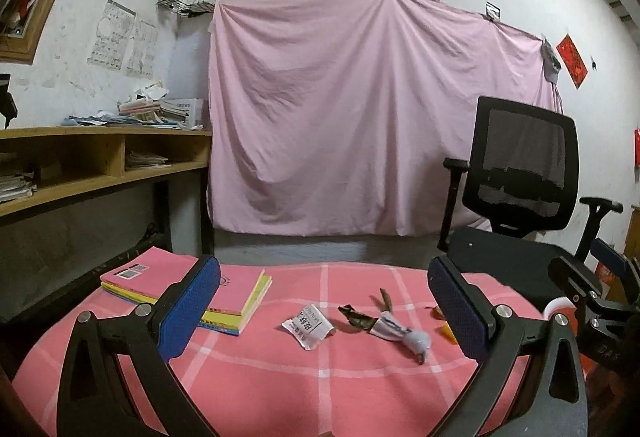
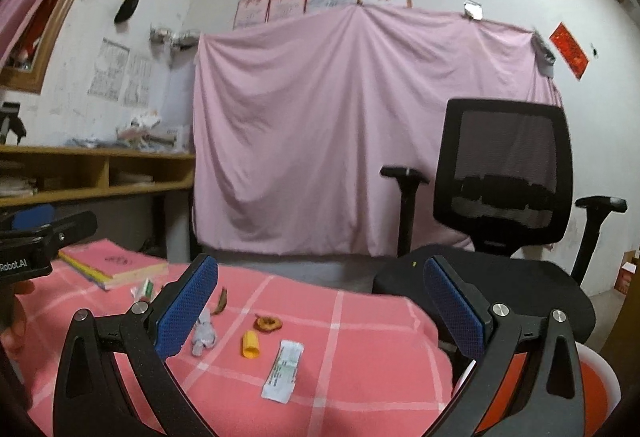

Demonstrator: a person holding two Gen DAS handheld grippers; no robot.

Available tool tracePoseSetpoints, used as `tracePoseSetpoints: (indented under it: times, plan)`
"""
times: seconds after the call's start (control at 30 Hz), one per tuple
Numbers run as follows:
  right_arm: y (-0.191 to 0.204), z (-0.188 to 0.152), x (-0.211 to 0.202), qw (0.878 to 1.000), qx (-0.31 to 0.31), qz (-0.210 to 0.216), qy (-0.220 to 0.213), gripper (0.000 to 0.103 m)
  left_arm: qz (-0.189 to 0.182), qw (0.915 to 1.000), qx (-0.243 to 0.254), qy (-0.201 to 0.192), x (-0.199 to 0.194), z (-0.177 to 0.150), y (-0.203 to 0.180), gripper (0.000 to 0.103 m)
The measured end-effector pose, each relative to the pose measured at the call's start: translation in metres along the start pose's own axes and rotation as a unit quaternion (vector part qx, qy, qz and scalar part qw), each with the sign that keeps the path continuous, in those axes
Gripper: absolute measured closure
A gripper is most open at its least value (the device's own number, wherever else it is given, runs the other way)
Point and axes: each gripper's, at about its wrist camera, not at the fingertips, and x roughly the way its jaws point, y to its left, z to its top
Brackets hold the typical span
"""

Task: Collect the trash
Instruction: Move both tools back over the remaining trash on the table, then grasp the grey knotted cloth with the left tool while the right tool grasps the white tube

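Trash lies on a pink checked cloth (image 1: 280,389). In the left wrist view I see a white printed sachet (image 1: 308,325), a dark green wrapper (image 1: 354,316), a crumpled grey tissue (image 1: 404,335), a brown peel (image 1: 385,299) and orange bits (image 1: 447,329). My left gripper (image 1: 324,313) is open and empty, just above them. In the right wrist view I see the tissue (image 2: 204,333), an orange cap (image 2: 251,344), a brown dried ring (image 2: 268,323), a white sachet (image 2: 283,371) and a brown peel (image 2: 221,301). My right gripper (image 2: 320,311) is open and empty, above them.
A stack of pink and yellow books (image 1: 192,291) lies at the cloth's far left. A black mesh office chair (image 2: 500,197) stands at the right. A wooden shelf desk (image 1: 100,157) with papers is on the left. A pink sheet (image 1: 360,109) hangs behind.
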Motion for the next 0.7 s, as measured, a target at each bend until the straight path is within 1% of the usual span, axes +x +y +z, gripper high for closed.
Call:
tracePoseSetpoints:
  times: [0.1, 0.17, 0.2, 0.23, 0.27, 0.3, 0.33, 0.4, 0.47, 0.5, 0.57, 0.6, 0.63, 0.7]
  plan:
    - [0.0, -0.005, 0.015, 0.999, 0.0, 0.005, 0.042, 0.0, -0.005, 0.9998, 0.011, 0.015, 0.008, -0.005, -0.004, 0.001]
    - [-0.001, -0.008, 0.026, 0.997, 0.004, 0.009, 0.08, 0.0, -0.011, 0.9993, 0.019, 0.029, 0.014, -0.006, -0.008, 0.001]
    - [-0.002, -0.01, 0.031, 0.995, 0.008, 0.009, 0.099, 0.003, -0.017, 0.9988, 0.025, 0.04, 0.019, -0.007, -0.011, 0.001]
    - [-0.003, -0.012, 0.035, 0.993, 0.011, 0.009, 0.114, 0.008, -0.02, 0.9983, 0.028, 0.047, 0.022, -0.008, -0.013, 0.001]
    - [-0.005, -0.015, 0.04, 0.991, 0.017, 0.011, 0.132, 0.021, -0.026, 0.9975, 0.032, 0.057, 0.026, -0.009, -0.015, 0.001]
    - [-0.008, -0.017, 0.043, 0.989, 0.025, 0.016, 0.148, 0.032, -0.031, 0.9965, 0.036, 0.069, 0.032, -0.01, -0.018, 0.002]
    - [-0.01, -0.018, 0.046, 0.987, 0.03, 0.019, 0.156, 0.037, -0.035, 0.9956, 0.038, 0.078, 0.036, -0.011, -0.02, 0.002]
    - [-0.012, -0.022, 0.049, 0.983, 0.04, 0.026, 0.175, 0.042, -0.041, 0.994, 0.04, 0.093, 0.042, -0.012, -0.023, 0.002]
    - [-0.013, -0.026, 0.052, 0.979, 0.044, 0.039, 0.194, 0.05, -0.05, 0.9918, 0.038, 0.111, 0.049, -0.013, -0.026, 0.003]
    - [-0.012, -0.028, 0.054, 0.977, 0.043, 0.045, 0.205, 0.053, -0.057, 0.9907, 0.037, 0.118, 0.052, -0.013, -0.028, 0.007]
    - [-0.009, -0.03, 0.057, 0.974, 0.039, 0.052, 0.219, 0.055, -0.07, 0.9876, 0.035, 0.136, 0.059, -0.015, -0.031, 0.009]
    - [-0.007, -0.032, 0.058, 0.971, 0.036, 0.058, 0.227, 0.058, -0.075, 0.9862, 0.035, 0.144, 0.061, -0.016, -0.033, 0.013]
    - [-0.005, -0.033, 0.06, 0.969, 0.034, 0.063, 0.235, 0.062, -0.083, 0.9838, 0.036, 0.155, 0.065, -0.016, -0.036, 0.021]
    - [-0.004, -0.036, 0.063, 0.965, 0.031, 0.07, 0.251, 0.063, -0.096, 0.9791, 0.04, 0.175, 0.071, -0.018, -0.041, 0.032]
